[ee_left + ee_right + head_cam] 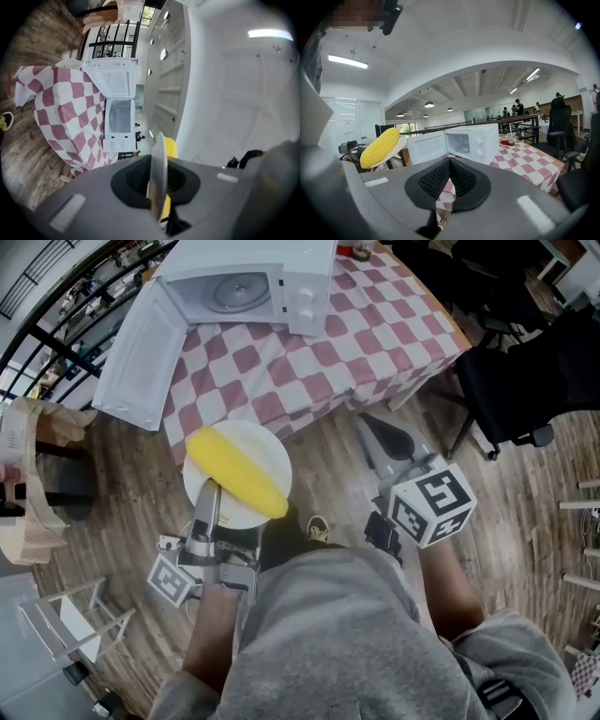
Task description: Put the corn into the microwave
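A yellow corn cob (236, 472) lies on a white plate (261, 448) held in the air before the table. My left gripper (211, 491) is shut on the plate's near rim. In the left gripper view the plate (158, 161) stands edge-on between the jaws, with the corn (171, 148) behind it. The white microwave (253, 282) stands on the checkered table, its door (141, 357) swung wide open to the left and its chamber empty apart from the glass turntable. My right gripper (373, 430) hovers to the right of the plate, shut on nothing. Its own view shows the corn (379, 147) at left and the microwave (471, 143) ahead.
The table's red-and-white checkered cloth (375, 329) hangs over its near edge. A black office chair (525, 381) stands at the right. A stack of wooden stools (37, 474) sits at the left on the wooden floor. A red cup (505, 141) stands beside the microwave.
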The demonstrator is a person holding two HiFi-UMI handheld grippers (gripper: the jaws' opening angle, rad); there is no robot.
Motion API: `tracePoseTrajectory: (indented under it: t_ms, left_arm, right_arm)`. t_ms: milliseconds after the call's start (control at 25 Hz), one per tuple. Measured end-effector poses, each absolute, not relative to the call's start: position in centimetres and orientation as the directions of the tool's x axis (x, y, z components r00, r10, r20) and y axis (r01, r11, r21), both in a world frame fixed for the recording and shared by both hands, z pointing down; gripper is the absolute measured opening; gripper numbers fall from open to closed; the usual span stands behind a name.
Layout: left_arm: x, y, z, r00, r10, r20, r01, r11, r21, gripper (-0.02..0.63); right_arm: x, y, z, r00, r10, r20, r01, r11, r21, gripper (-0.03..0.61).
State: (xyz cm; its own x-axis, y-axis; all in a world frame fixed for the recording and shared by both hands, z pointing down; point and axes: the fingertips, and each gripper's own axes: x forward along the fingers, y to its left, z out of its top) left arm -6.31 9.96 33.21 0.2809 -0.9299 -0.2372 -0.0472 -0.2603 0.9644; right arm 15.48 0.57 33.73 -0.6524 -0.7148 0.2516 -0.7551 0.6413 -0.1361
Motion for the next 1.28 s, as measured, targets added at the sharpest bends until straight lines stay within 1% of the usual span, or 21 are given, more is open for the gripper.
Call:
tracePoseTrajectory:
  t_ms: [520,960,1280]
  left_arm:
    - [-9.0,5.9,34.3,0.278,-0.932,-0.232,-0.025,-0.248,0.968,0.029]
    - [-11.9,-0.9,34.9,0.275,-0.936,-0.220,-0.018,-0.234,0.972,0.029]
    - [-14.2,-5.0,34.6,0.272,-0.941,-0.202,-0.012,-0.213,0.977,0.029]
  right_arm:
    - [12.9,-3.4,34.5,-0.649,-0.708,0.278,-0.754,0.646,-0.115,-0.002]
    - [10.3,-10.0,34.7,-0.647,-0.698,0.307,-0.751,0.653,-0.097,-0.002]
    - [7.0,-13.9,34.4,-0.659,-0.686,0.307,-0.740,0.663,-0.108,-0.002]
